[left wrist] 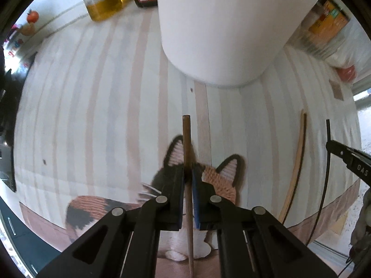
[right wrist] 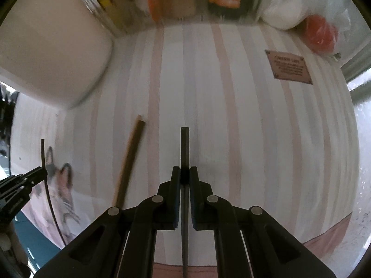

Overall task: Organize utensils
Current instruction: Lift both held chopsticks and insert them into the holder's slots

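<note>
Counting it up: three chopsticks total, one brown point(left wrist: 187, 162), one black point(right wrist: 184, 153), one light wooden point(left wrist: 294, 162) at lower right. One white container point(left wrist: 220, 30), one oil jar point(left wrist: 102, 0) upper left.

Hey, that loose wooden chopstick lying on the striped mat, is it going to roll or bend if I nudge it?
The wooden chopstick looks thin and stiff, so it probably won't bend; its curve in the left view is likely lens distortion. Its end looks squarish, so it may slide rather than roll. It seems light, and the striped mat is flat, so a small nudge should shift it.
</note>
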`<state>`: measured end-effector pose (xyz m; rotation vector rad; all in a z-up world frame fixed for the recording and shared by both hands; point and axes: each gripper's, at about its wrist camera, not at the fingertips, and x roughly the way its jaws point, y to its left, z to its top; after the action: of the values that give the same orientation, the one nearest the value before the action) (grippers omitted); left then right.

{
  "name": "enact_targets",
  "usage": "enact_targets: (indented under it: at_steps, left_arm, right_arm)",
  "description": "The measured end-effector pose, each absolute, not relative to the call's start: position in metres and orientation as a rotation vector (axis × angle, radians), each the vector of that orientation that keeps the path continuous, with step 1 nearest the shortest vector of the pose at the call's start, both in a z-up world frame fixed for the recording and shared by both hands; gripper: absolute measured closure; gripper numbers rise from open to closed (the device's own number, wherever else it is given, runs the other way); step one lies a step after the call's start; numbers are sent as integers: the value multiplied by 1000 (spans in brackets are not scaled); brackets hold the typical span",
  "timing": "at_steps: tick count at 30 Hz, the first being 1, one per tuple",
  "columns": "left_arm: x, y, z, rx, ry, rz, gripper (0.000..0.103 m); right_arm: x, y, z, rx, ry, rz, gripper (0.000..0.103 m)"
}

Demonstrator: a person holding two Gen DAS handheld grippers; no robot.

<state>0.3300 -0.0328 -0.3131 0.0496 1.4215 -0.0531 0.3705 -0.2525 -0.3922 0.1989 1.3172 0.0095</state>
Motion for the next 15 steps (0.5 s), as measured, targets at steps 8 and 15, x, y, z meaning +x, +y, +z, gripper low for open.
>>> enact_targets:
  at_steps: [8, 15]
  left_arm:
    - [328, -20, -248, 52, 1249, -45, 99]
    - [324, -17, -217, 34, 1160, -44, 99]
  right_arm:
    - [343, -258, -334, 259, 1136, 16, 96]
    - [335, -253, -300, 268, 1012, 35, 96]
